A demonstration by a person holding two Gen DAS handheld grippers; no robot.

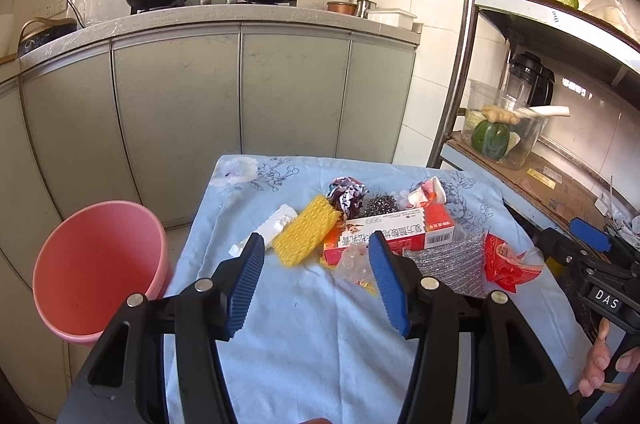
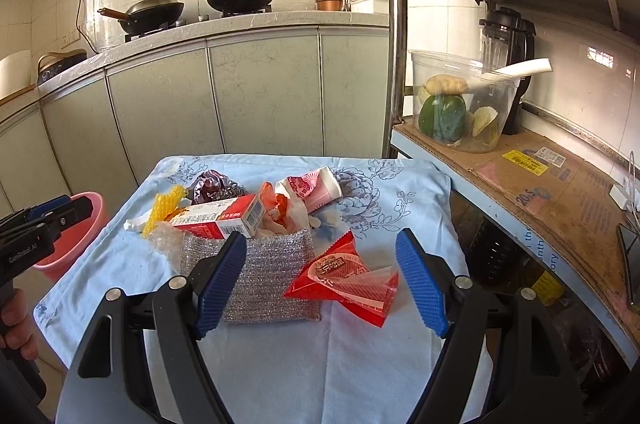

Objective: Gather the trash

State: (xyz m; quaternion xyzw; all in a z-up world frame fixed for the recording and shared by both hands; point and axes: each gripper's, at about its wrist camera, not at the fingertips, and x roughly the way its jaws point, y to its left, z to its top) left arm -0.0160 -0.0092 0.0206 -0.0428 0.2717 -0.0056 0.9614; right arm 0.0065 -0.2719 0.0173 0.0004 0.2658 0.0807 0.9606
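The left tongs [image 1: 316,276] hung spread above the near part of the table [image 1: 304,336], gripping nothing, and the right tongs [image 2: 320,284] were likewise spread and bare. The table wore a pale blue floral cloth [image 2: 360,364]. Nearest to the right tongs lay a red snack wrapper [image 2: 344,282], torn open, with a clear crinkled flap, and it touched the right edge of a silver scouring cloth [image 2: 266,276], a flat glittering square. Just behind that cloth sat a red and white medicine box [image 2: 224,218], lying on its side with a barcode end. Left of the box lay a yellow foam net [image 1: 306,236], a white foam chunk [image 1: 276,224] and some clear crumpled plastic [image 1: 352,264]. Behind the box were a steel wool ball [image 1: 378,204], a purple crumpled wrapper [image 1: 348,194] and a pink and white paper cup [image 2: 316,186], tipped over. A pink bucket [image 1: 96,272] stood on the floor left of the table.
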